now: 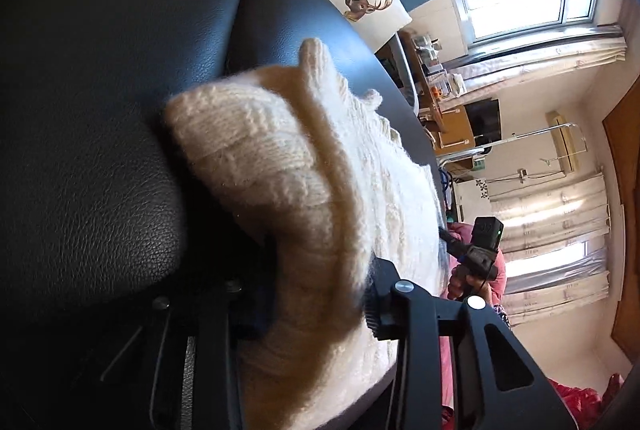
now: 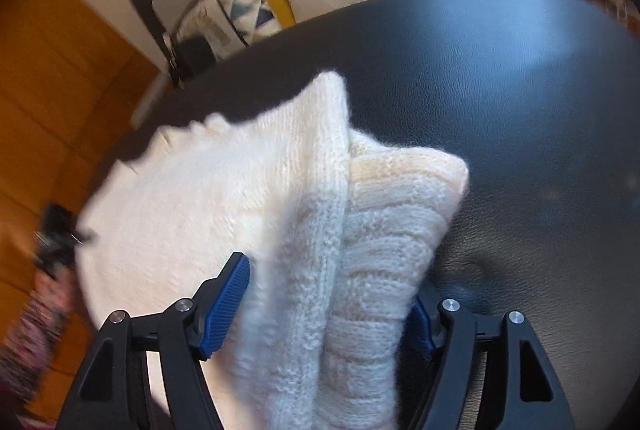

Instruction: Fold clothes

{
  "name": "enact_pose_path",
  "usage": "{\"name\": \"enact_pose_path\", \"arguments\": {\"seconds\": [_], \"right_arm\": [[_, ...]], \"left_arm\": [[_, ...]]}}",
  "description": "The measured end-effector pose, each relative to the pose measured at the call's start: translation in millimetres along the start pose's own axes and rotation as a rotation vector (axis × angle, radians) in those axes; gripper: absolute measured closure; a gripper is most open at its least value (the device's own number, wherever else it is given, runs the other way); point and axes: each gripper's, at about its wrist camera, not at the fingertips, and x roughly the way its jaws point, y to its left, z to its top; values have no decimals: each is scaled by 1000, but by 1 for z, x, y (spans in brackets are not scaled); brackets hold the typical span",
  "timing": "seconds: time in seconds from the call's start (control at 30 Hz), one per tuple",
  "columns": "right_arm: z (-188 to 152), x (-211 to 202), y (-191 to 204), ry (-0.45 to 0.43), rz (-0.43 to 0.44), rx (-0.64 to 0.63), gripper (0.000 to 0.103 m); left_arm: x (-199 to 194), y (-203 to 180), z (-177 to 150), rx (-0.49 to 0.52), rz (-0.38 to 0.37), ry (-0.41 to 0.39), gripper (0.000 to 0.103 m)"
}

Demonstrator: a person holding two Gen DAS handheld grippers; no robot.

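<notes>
Cream knit sweater (image 2: 304,230) fills the space right in front of my right gripper (image 2: 320,310), bunched thick between its wide jaws, which press it from both sides. My left gripper (image 1: 312,310) clamps another fold. The sweater lies on the black leather surface (image 2: 520,90), partly doubled over; I judge the folding half done, with squaring and flattening left.

A cream knitted sweater (image 2: 248,198), fuzzy and cable-patterned, lies bunched in thick folds, one folded corner poking toward two o'clock.
</notes>
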Motion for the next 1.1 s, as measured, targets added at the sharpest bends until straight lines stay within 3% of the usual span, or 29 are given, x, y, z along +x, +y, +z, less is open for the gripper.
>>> {"name": "enact_pose_path", "arguments": {"seconds": [0.1,0.2,0.3,0.37,0.47,0.53,0.6,0.67,0.9,1.0,1.1], "right_arm": [[6,0,-23,21,190,156,33],[11,2,-32,54,242,190,35],[15,5,-27,87,201,159,44],[16,7,-25,113,174,145,58],[13,10,-28,152,178,134,73],[9,8,-30,154,164,130,74],[4,5,-35,151,154,133,78],[3,4,-33,145,136,114,80],[0,0,-2,128,-60,-16,83],[-5,-2,9,99,-136,-68,83],[-6,-1,11,68,-161,-78,83]], "left_arm": [[4,5,4,-49,-20,11,65],[2,14,9,-112,-51,31,65],[3,19,13,-170,-64,47,64],[5,16,16,-183,-57,49,59],[8,3,15,-124,-4,40,55],[11,-7,14,-61,48,33,56],[12,-15,11,-9,113,26,67],[13,-20,7,24,153,17,70],[20,-47,-10,173,344,-50,77],[21,-48,-14,201,377,-84,77],[20,-47,-17,215,392,-113,77]]}}
